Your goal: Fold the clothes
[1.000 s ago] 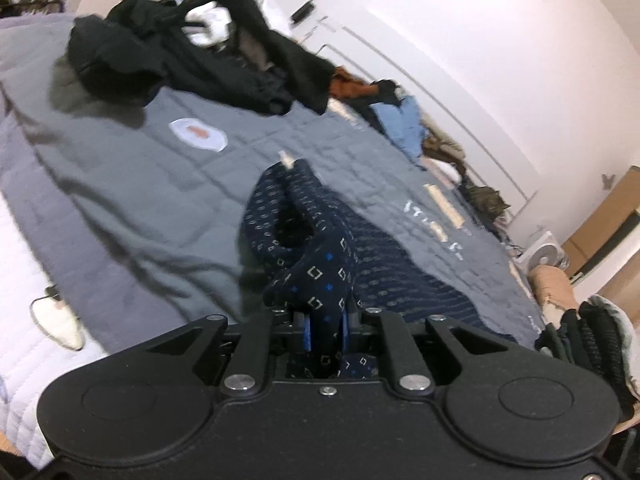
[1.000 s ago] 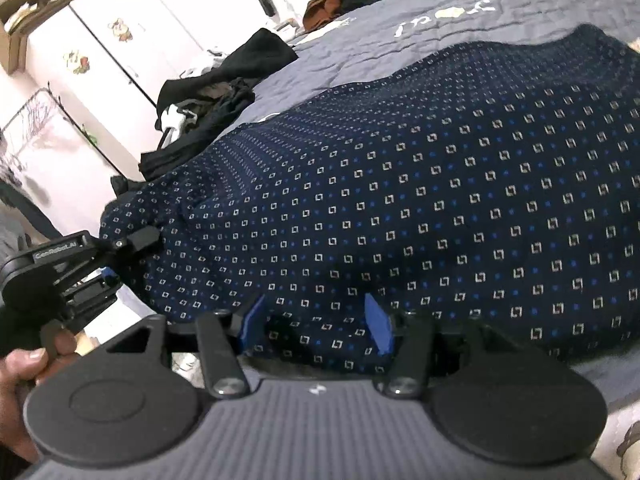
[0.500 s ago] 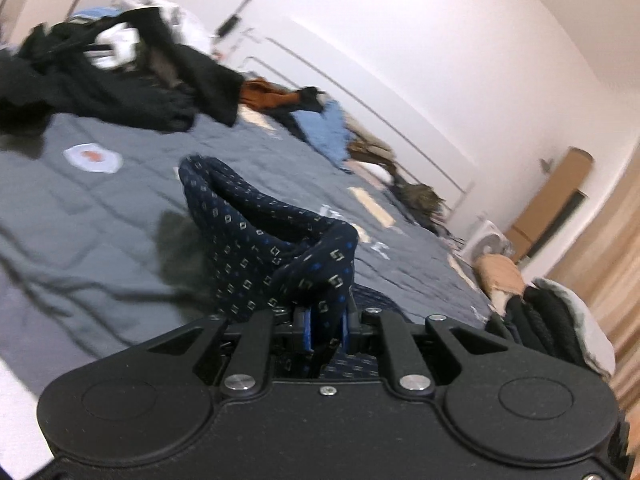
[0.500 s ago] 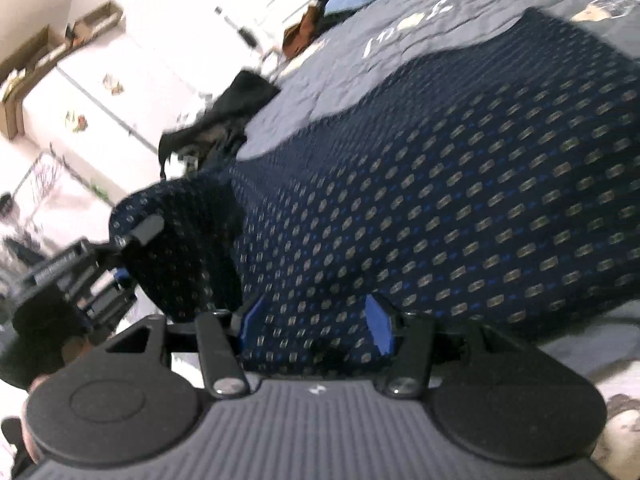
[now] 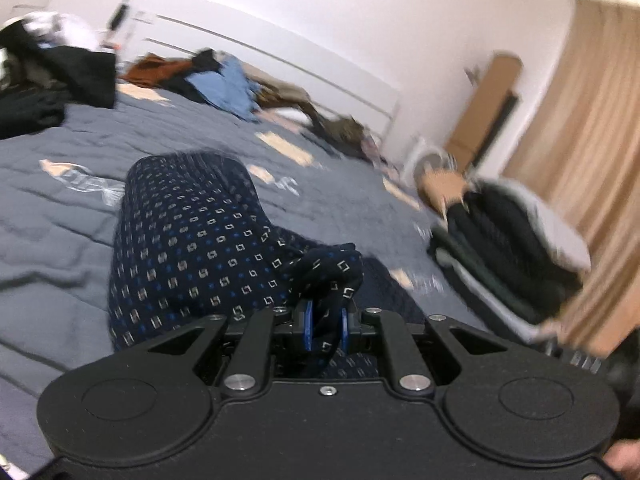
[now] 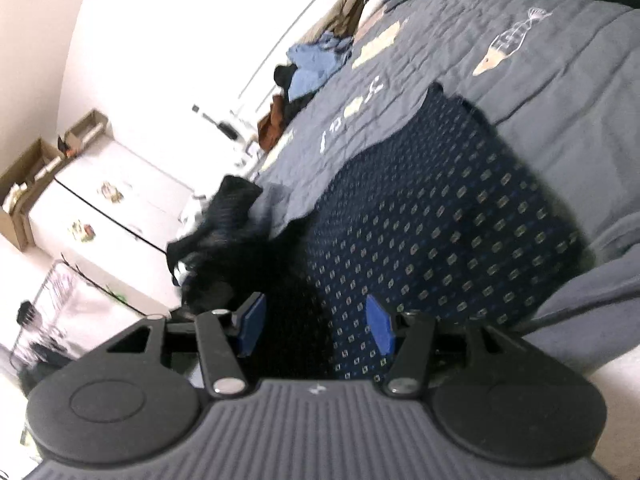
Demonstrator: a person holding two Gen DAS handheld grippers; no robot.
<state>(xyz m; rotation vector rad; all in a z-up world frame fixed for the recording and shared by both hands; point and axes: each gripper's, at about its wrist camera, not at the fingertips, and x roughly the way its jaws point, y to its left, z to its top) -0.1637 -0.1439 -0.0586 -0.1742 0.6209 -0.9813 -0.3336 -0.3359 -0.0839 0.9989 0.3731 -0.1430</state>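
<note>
A navy garment [image 5: 192, 240] with small square dots lies on the grey quilt [image 5: 60, 208] of a bed. In the left wrist view my left gripper [image 5: 325, 330] is shut on a bunched edge of it, lifted off the bed. In the right wrist view the same navy garment [image 6: 440, 224] spreads flat across the grey quilt [image 6: 560, 60]. My right gripper [image 6: 316, 326] stands open just above its near edge, blue pads [image 6: 378, 326] apart, nothing pinched between them.
A black clothes heap [image 5: 48, 80] sits far left. Blue and brown garments [image 5: 224, 88] line the headboard side. Folded dark and grey clothes [image 5: 516, 236] are stacked at the right by a beige curtain [image 5: 592, 120]. White cabinets [image 6: 104, 208] stand beyond the bed.
My left gripper has swung right with the garment edge, carrying it over the rest of the cloth. The right gripper has tilted and stayed open over the garment.
</note>
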